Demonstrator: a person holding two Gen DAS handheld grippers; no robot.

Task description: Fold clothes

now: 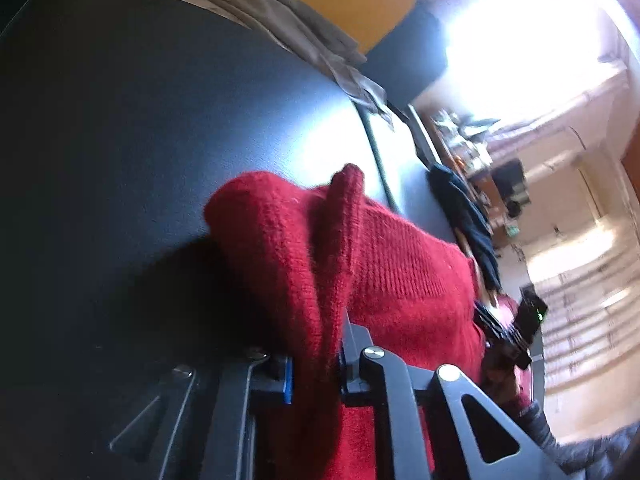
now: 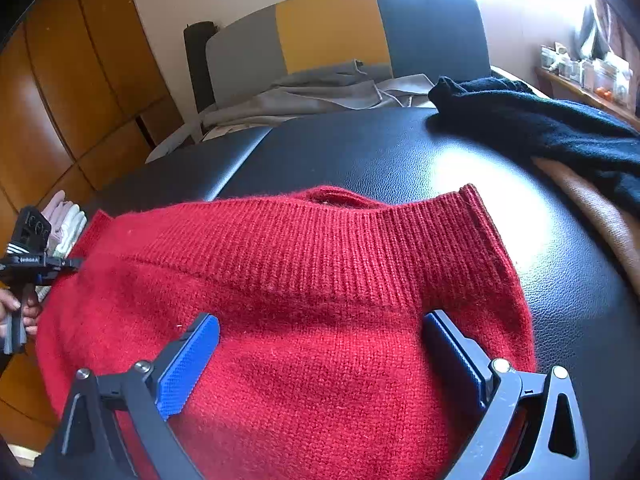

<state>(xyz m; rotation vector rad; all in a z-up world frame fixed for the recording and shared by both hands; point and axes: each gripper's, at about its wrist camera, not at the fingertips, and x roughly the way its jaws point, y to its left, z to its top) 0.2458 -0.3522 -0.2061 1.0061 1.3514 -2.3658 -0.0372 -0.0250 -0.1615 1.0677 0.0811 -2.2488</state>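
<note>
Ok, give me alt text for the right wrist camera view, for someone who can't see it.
An open right gripper hovers over a red knit sweater lying on a black padded surface, its blue-padded fingers spread wide above the fabric. The left gripper holds the sweater's left edge, and a dark garment lies at upper right.

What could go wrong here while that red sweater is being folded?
The left gripper pinches only a thin fold of the red sweater, so the soft knit might slip out if pulled. The right gripper is open above the sweater and holds nothing, so lifting from one side could bunch it unevenly. The black garment lies close by on the same dark padded surface and could get dragged along.
</note>
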